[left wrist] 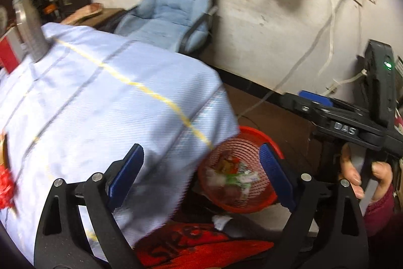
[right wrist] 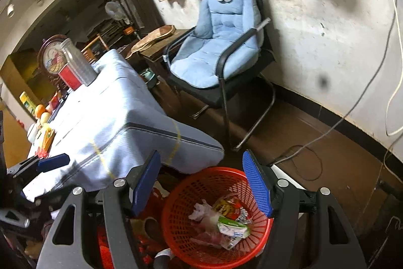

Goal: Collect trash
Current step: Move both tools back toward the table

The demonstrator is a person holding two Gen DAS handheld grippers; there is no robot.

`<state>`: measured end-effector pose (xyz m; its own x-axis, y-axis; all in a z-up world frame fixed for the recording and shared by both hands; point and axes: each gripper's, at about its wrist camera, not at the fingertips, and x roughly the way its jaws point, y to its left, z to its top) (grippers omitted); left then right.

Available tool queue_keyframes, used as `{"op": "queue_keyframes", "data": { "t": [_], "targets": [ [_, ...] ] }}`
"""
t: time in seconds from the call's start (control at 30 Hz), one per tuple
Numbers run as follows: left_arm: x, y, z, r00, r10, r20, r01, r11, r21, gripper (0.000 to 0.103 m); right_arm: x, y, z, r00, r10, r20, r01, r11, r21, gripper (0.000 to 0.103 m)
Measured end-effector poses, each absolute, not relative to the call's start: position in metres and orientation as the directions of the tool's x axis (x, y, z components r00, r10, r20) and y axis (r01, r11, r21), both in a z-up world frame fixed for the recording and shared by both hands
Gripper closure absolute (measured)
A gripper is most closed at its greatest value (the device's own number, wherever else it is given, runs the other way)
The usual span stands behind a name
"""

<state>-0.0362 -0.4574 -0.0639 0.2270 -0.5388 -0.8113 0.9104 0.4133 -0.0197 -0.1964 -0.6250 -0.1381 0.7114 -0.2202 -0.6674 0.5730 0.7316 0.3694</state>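
A round red plastic basket (right wrist: 216, 216) with open lattice walls stands on the dark floor just beside the corner of a table draped in pale blue ribbed cloth (right wrist: 113, 117). Inside it lies the collected trash (right wrist: 226, 221): crinkled glossy wrappers, a green-and-white packet and a wad of pinkish crumpled tissue. The right gripper (right wrist: 201, 183) hangs above the basket, its ridged blue pads spread wide with nothing between them. The left gripper (left wrist: 201, 178) is likewise wide apart and empty, one pad in front of the cloth, the other in front of the basket's rim. A dented metal cylinder (right wrist: 78, 62) stands upright on the table's far end. Against the stained wall sits a black-framed chair (right wrist: 221, 47) with a quilted light-blue cushion.
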Motion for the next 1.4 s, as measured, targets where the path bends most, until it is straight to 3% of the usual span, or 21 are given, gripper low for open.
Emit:
{"op": "queue_keyframes", "data": {
  "t": [0.37, 0.57, 1.03, 1.23, 1.4],
  "targets": [
    [0.008, -0.385, -0.034, 0.383, -0.556, -0.737, 0.800, 0.599, -0.035, 0.008, -0.162, -0.581, -0.099, 0.748, -0.192, -0.635, 0.477, 0.821, 0.314, 0.023],
    [0.043, -0.330, -0.022, 0.507, -0.506, -0.698, 0.685, 0.728, -0.030, 0.007, -0.131, -0.551, -0.083, 0.768, -0.139, -0.625, 0.404, 0.863, 0.304, 0.019],
    [0.139, -0.172, -0.025, 0.696, -0.165, -0.699, 0.243, 0.970, 0.013, 0.007, -0.016, -0.429, -0.058, 0.762, 0.102, -0.639, 0.092, 0.960, 0.264, 0.015],
    [0.161, -0.133, -0.031, 0.694, -0.063, -0.717, 0.167, 0.983, 0.075, 0.007, 0.036, -0.378, -0.057, 0.718, 0.199, -0.667, -0.031, 0.967, 0.255, 0.014],
    [0.178, -0.114, -0.042, 0.670, -0.049, -0.741, 0.141, 0.988, 0.063, 0.007, 0.074, -0.336, -0.063, 0.669, 0.253, -0.698, -0.113, 0.964, 0.241, 0.014]
  ]
}}
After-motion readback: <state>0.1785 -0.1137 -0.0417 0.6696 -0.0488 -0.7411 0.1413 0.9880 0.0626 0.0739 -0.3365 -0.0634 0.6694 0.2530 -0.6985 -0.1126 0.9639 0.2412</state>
